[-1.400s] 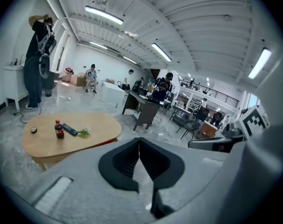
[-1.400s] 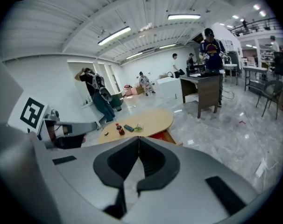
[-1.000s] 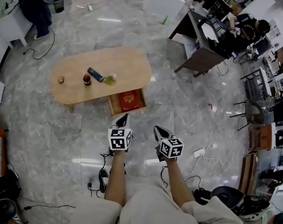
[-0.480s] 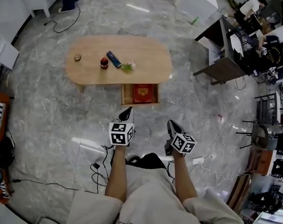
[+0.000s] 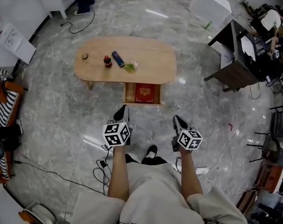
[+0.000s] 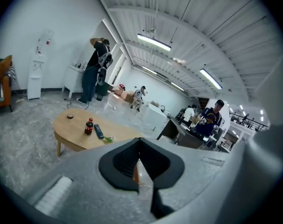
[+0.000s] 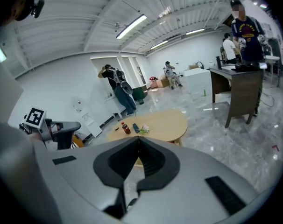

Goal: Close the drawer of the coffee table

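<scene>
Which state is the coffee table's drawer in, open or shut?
Open. In the head view the drawer sticks out from the table's near edge, and a red thing inside it shows from above.

A large, bright, open workroom. The floor (image 5: 57, 111) is glossy grey marble-patterned tile that mirrors the lights. Plain white walls (image 6: 48, 17) rise to a white ribbed ceiling (image 6: 188, 13) hung with long strip lights (image 6: 154, 42). A white water dispenser (image 6: 35, 73) stands against the left wall, near an orange chair (image 6: 2, 85). Farther back, a person (image 6: 95, 69) stands at a white counter (image 6: 74, 70). To the right is a dark wooden desk (image 5: 232, 69) with people (image 5: 272, 20) beside it, and a white cabinet (image 5: 215, 4) beyond. Black cables (image 5: 48, 174) trail across the tiles, and a white power strip (image 5: 201, 171) lies over to the right.
</scene>
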Tool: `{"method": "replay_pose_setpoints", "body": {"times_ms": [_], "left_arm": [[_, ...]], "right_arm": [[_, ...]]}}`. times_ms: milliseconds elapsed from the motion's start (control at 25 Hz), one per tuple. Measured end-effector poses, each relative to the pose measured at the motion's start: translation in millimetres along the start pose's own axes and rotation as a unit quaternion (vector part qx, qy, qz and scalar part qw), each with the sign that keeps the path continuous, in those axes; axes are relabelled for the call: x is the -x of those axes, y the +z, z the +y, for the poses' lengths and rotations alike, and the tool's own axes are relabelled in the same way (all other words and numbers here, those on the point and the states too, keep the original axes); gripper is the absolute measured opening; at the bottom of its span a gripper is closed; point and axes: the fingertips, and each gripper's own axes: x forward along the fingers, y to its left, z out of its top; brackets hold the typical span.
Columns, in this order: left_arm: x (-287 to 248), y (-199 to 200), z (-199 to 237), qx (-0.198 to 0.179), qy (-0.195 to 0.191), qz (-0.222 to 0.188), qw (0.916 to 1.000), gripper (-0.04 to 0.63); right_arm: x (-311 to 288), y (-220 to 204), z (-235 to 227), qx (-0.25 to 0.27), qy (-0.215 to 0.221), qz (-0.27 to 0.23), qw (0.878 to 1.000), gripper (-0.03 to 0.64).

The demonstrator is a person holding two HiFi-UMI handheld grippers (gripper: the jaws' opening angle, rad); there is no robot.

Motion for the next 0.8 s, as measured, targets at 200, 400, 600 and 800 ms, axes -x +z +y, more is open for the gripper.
{"method": "replay_pose_setpoints", "body": {"times_ms": [200, 400, 600, 800], "left_arm": [[20.1, -19.6, -47.7, 0.018, 0.031, -0.038, 0.9986, 0.009], [32.0, -37.6, -75.2, -0.010, 0.047, -0.029, 0.9984, 0.009], [26.3, -41.0, -79.0, -0.039, 0.061, -0.031, 0.9969, 0.009], [-2.4, -62.3, -72.3, -0.060, 0.037, -0.038, 0.9968, 0.009]], "right_arm": [[46.3, 15.0, -50.4, -0.001, 0.058, -0.051, 0.997, 0.017], [71.8, 6.1, -106.7, 0.014, 0.059, -0.054, 0.997, 0.017], [61.0, 1.7, -124.9, 0.049, 0.048, -0.054, 0.996, 0.017], [25.8, -20.3, -137.8, 0.076, 0.044, -0.036, 0.995, 0.017]]}}
